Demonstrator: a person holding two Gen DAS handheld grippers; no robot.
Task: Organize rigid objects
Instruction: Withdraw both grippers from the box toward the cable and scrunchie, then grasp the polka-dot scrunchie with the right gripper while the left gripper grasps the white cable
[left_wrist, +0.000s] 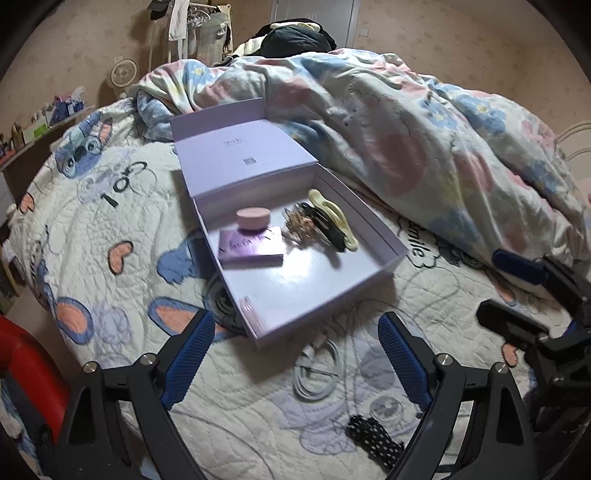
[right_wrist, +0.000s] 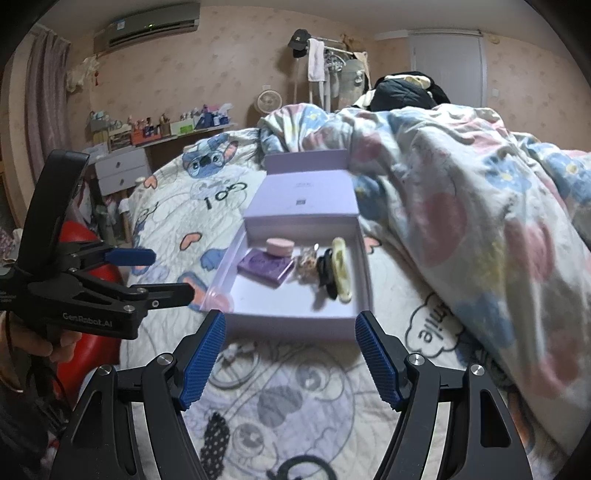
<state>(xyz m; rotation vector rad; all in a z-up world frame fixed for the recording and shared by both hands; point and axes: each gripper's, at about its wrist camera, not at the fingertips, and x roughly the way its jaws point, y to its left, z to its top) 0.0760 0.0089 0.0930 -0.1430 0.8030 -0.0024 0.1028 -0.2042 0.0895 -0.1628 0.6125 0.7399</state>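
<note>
Lilac cardboard box (left_wrist: 384, 254) sits lid-open on the quilted bedspread (left_wrist: 110, 229), just ahead of both grippers.
Left gripper (left_wrist: 295, 354) and right gripper (right_wrist: 290, 356) both gape wide, nothing held. Box looks light and stiff with thin walls that could flex, so I'd pinch a side wall or the lid's (left_wrist: 236, 155) edge. Inside: pink round case (left_wrist: 253, 218), glossy purple flat carton (left_wrist: 251, 245), smooth cream hair claw (left_wrist: 332, 218) — hard, light, likely slippery. White cable (left_wrist: 314, 373) and dotted fabric (left_wrist: 373, 441) lie outside.
</note>
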